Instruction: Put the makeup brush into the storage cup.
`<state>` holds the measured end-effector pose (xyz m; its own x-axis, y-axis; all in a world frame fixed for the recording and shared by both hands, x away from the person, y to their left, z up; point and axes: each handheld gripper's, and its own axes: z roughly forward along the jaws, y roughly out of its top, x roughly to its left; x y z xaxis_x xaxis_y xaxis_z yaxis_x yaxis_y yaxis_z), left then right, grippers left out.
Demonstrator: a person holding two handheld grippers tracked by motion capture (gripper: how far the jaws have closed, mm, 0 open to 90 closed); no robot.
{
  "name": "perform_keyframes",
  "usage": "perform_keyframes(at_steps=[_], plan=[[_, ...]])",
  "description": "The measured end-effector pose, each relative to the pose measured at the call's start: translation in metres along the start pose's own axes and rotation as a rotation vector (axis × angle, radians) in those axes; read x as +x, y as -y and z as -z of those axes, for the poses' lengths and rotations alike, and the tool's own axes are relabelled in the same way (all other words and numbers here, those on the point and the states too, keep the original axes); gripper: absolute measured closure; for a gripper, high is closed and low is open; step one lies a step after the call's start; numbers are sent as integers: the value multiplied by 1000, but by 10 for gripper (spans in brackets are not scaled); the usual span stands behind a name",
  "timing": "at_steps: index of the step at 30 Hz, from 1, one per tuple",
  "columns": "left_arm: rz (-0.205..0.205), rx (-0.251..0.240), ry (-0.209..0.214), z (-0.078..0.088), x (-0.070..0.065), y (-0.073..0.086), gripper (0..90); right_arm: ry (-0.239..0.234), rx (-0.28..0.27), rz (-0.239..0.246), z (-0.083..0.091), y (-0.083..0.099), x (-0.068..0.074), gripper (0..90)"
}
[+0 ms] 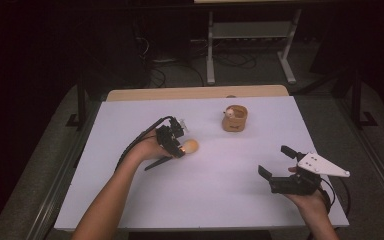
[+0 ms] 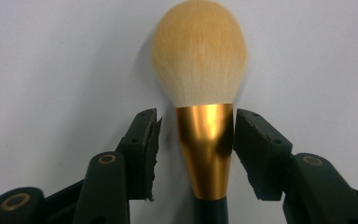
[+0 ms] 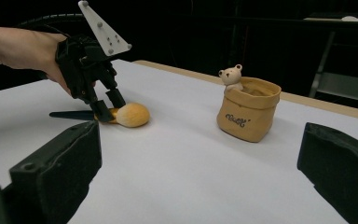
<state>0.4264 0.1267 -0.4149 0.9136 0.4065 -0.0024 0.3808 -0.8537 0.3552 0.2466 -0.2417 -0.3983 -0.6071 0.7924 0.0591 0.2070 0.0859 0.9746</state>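
Makeup brush (image 2: 199, 88) lay flat on table (image 1: 220, 190). Left gripper (image 2: 196, 149) straddled its gold ferrule, one pad touching, not yet clamped. Right gripper (image 1: 276, 162) stood open, empty.

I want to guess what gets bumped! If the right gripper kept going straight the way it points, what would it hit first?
Probably nothing soon. The right gripper, jaws wide open, aims across bare white table. The brush lies left of that line, the tan pouch slightly right, though depth is hard to judge.

Left claw (image 1: 179, 146) tilted down, jaws part-closed; right claw (image 1: 275, 161) level, jaws wide.
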Motion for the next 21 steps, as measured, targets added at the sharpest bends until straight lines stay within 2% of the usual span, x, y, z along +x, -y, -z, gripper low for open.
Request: perform_keyframes(at_steps=[6,12,21], plan=[[-4,28,7,-4,-1,-1,552,0,1,0,0,0,0,0],[7,29,12,-5,-1,-2,573,1,1,-1,0,0,0,0],[1,40,11,-5,-2,-3,606,1,0,-3,1,0,0,0]])
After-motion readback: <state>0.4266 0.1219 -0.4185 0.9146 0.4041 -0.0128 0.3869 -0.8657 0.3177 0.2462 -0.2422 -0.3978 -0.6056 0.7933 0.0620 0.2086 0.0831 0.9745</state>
